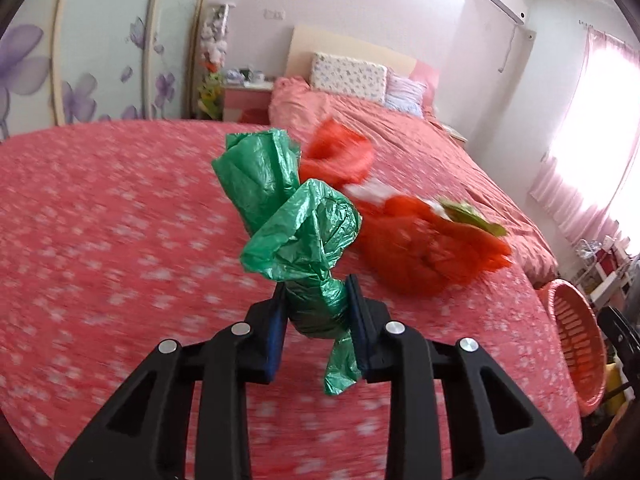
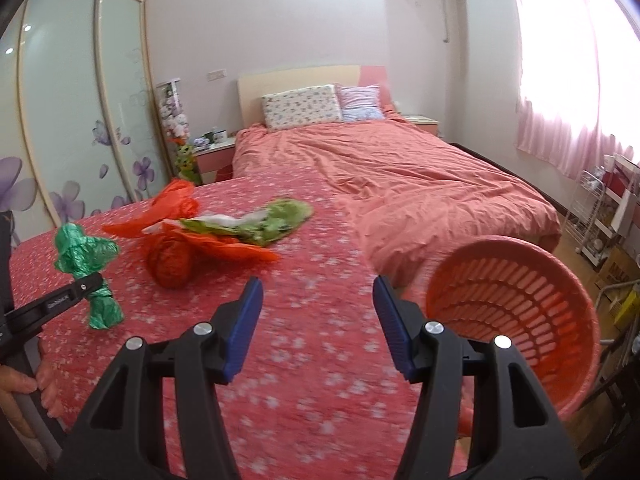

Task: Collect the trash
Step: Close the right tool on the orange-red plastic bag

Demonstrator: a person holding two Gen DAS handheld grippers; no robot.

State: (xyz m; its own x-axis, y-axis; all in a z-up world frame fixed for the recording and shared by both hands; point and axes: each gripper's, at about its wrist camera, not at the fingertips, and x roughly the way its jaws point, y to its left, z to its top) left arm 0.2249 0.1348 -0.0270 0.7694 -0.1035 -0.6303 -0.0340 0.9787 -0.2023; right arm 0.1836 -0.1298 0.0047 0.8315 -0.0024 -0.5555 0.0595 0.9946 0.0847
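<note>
A crumpled green plastic bag (image 1: 288, 216) is pinched at its lower end between the blue pads of my left gripper (image 1: 316, 284), held just above the red flowered cloth (image 1: 100, 220). From the right wrist view the same green bag (image 2: 86, 256) hangs in the left gripper (image 2: 98, 280) at the far left. Behind it lie orange plastic bags (image 2: 172, 260) and a light green wrapper (image 2: 280, 220) with white paper. The orange bags (image 1: 420, 248) are blurred in the left wrist view. My right gripper (image 2: 318, 284) stands open over the cloth with nothing between its fingers.
An orange slotted basket (image 2: 512, 292) sits tilted at the cloth's right edge, its mouth toward me; the basket (image 1: 580, 344) also shows at the right in the left wrist view. A bed (image 2: 400, 168) with pillows lies beyond. A hand (image 2: 20, 384) shows at the lower left.
</note>
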